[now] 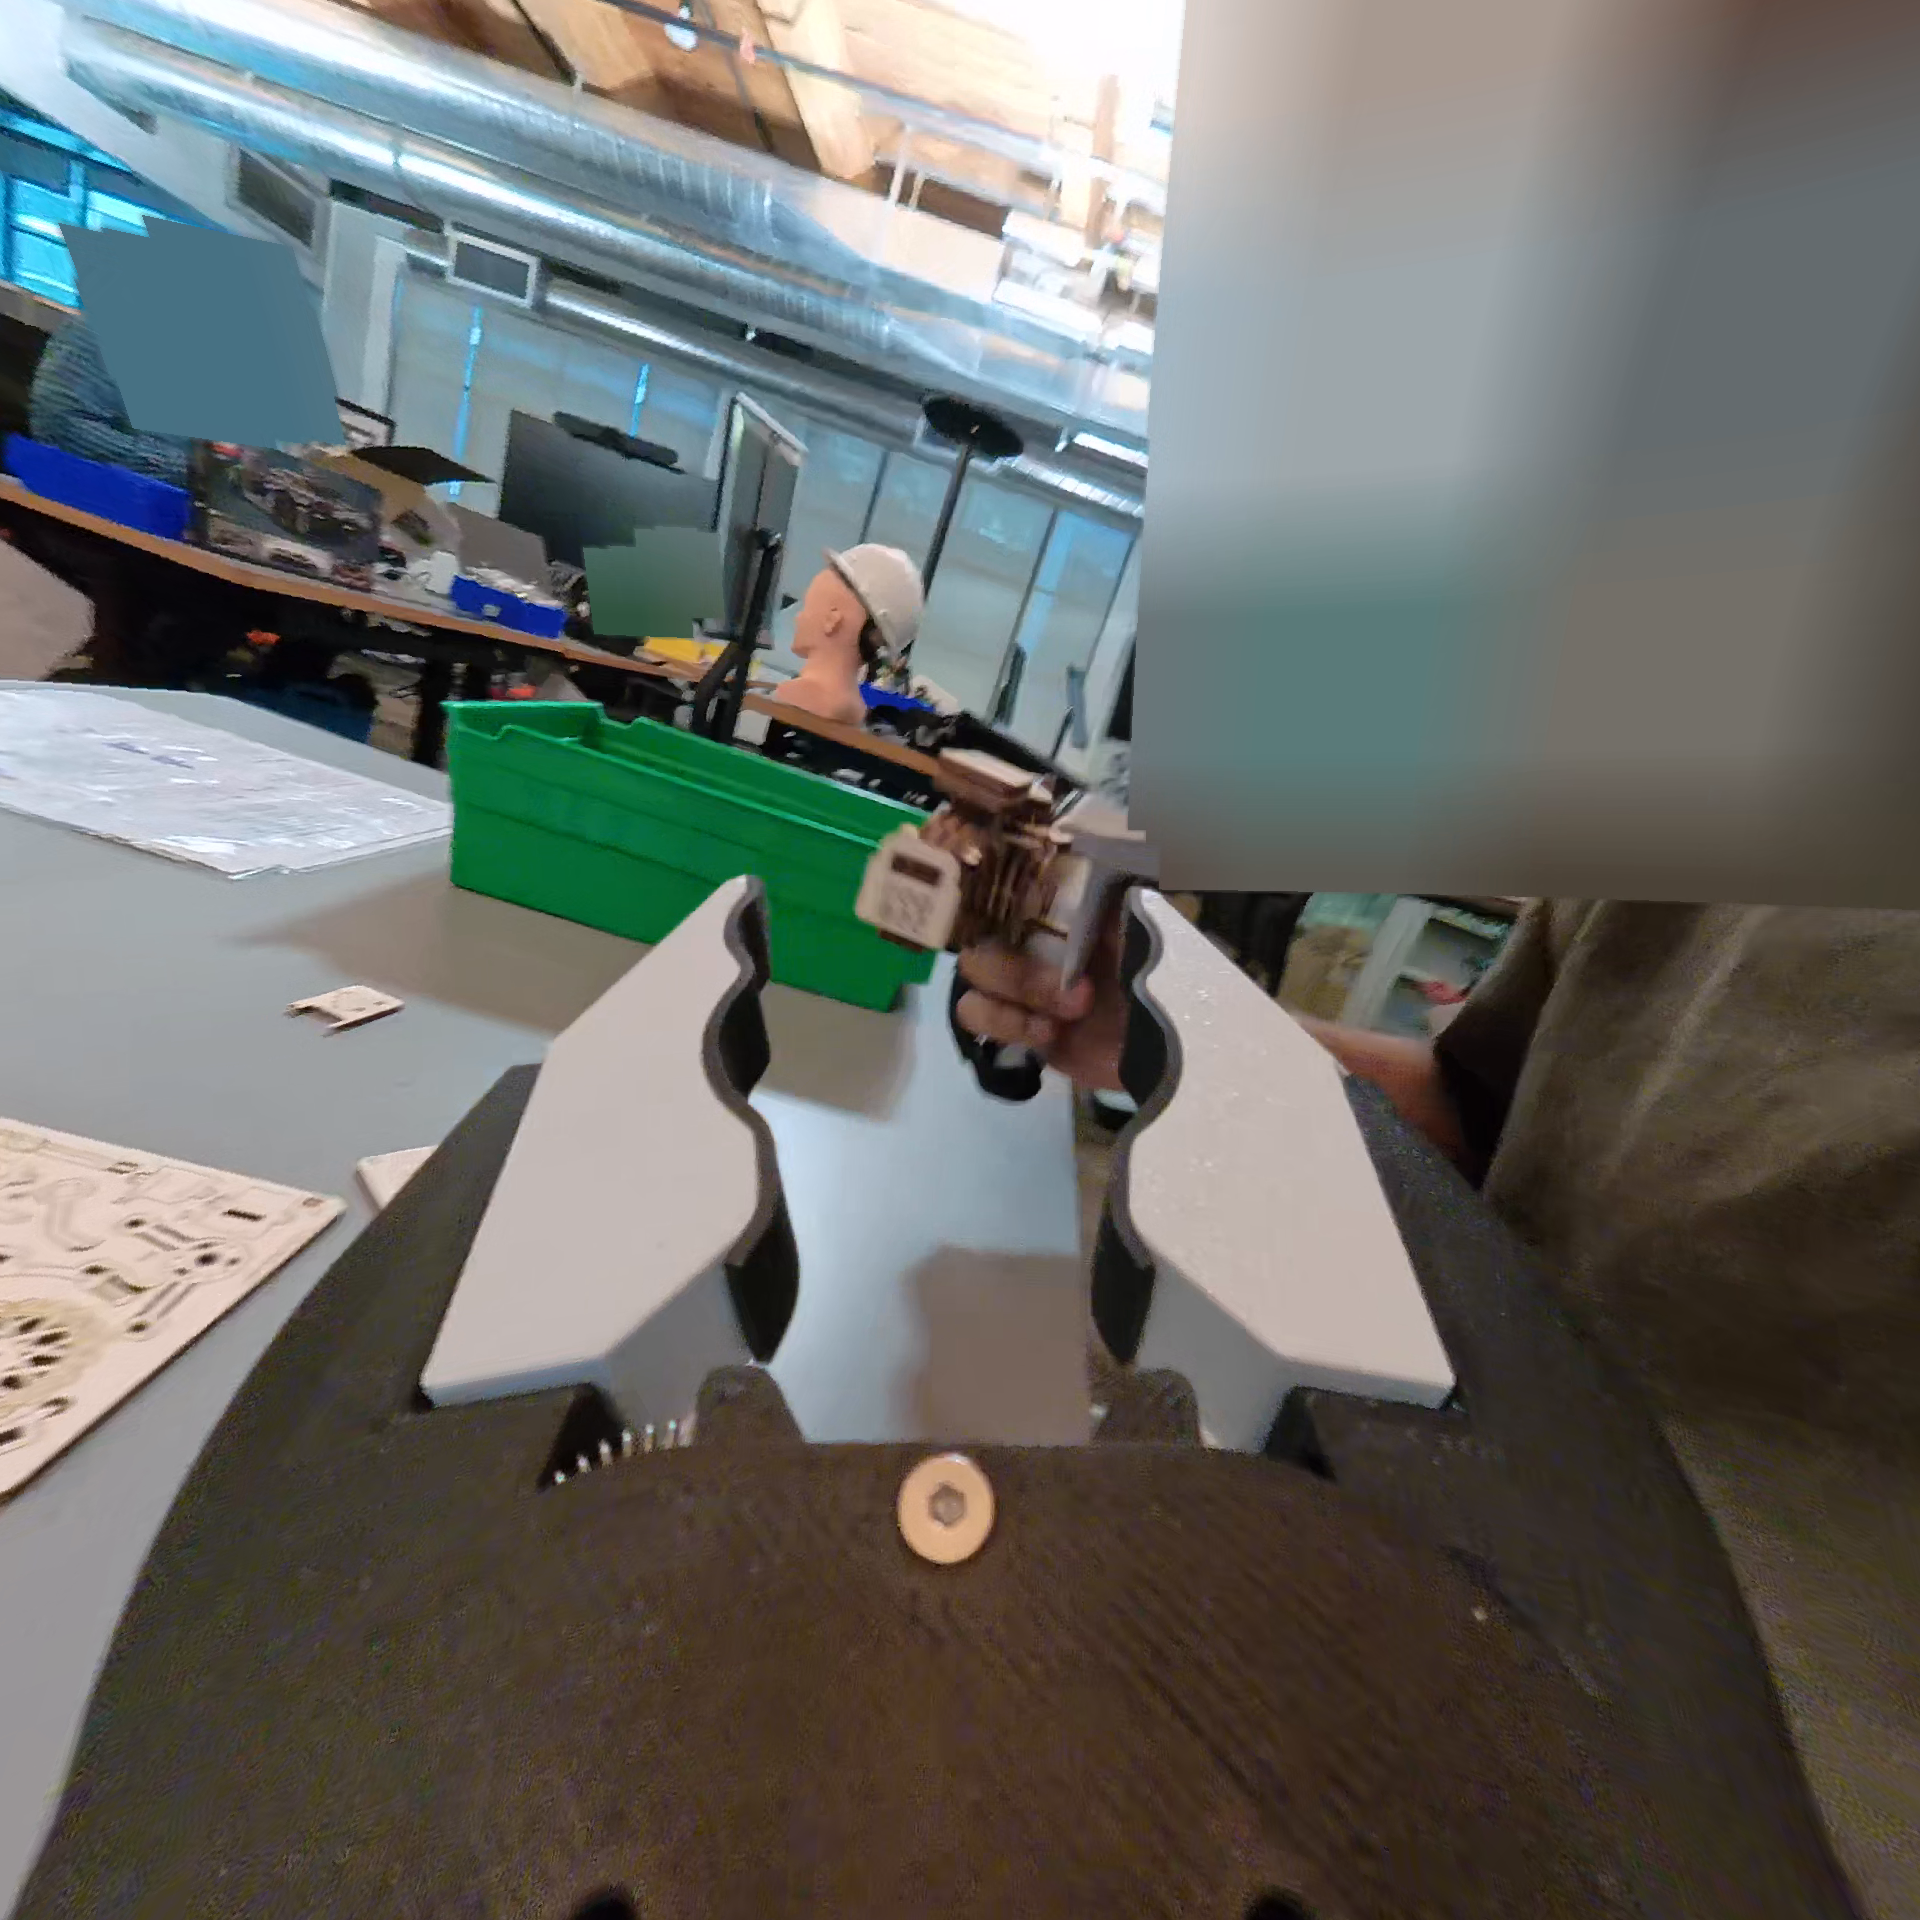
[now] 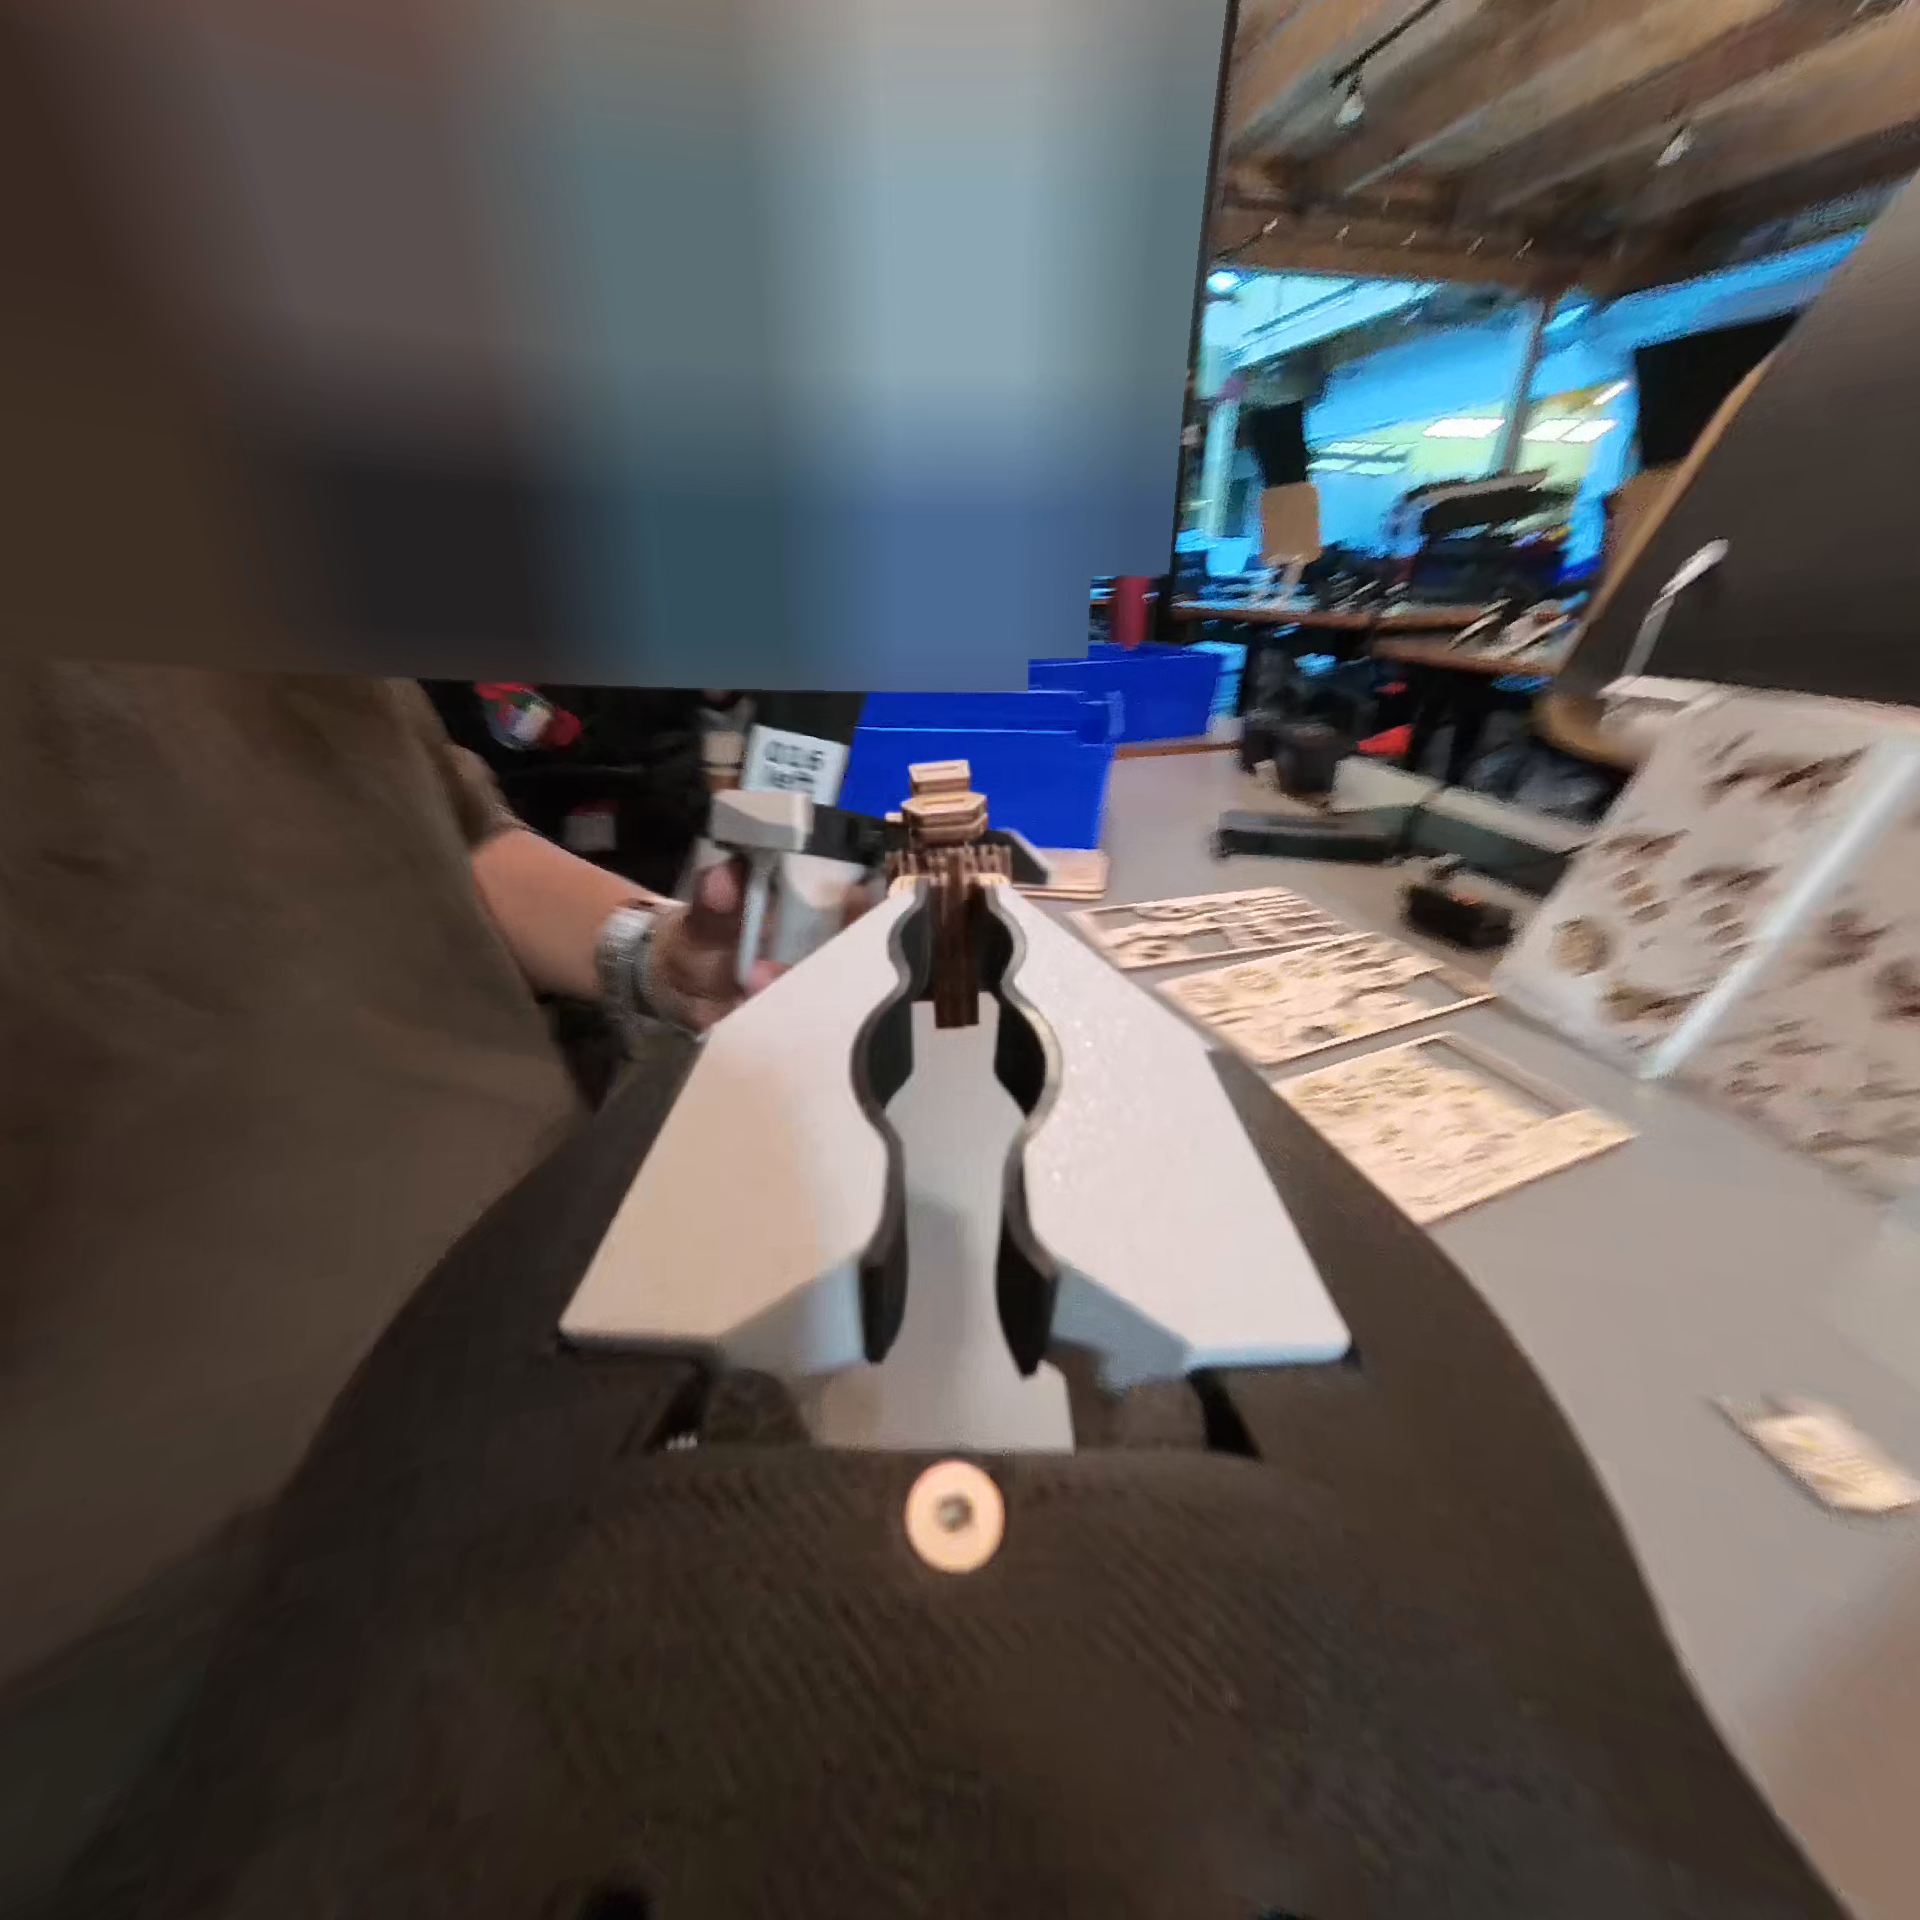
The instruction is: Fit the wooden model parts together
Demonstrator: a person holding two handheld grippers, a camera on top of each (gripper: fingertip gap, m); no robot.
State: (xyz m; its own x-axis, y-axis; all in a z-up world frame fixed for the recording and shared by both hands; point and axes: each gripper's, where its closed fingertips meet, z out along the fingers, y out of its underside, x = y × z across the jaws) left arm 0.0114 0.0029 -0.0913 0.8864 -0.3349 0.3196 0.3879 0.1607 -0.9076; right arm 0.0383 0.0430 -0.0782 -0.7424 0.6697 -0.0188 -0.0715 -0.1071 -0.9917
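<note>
The right gripper pinches the small brown layered wooden model assembly up in the air above the grey table, apparently for inspection, while the left gripper waits wide apart and empty, facing it.

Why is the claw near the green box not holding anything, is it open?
Open. The left claw has a wide gap between its fingers, nothing in it. The wooden model sits in the right claw.

Left claw: grey fingers spread apart, nothing between them.
Right claw: farther off, gripped a brown layered wooden model piece.
Grey table: carried a green plastic bin and a pale punched plywood sheet.
</note>
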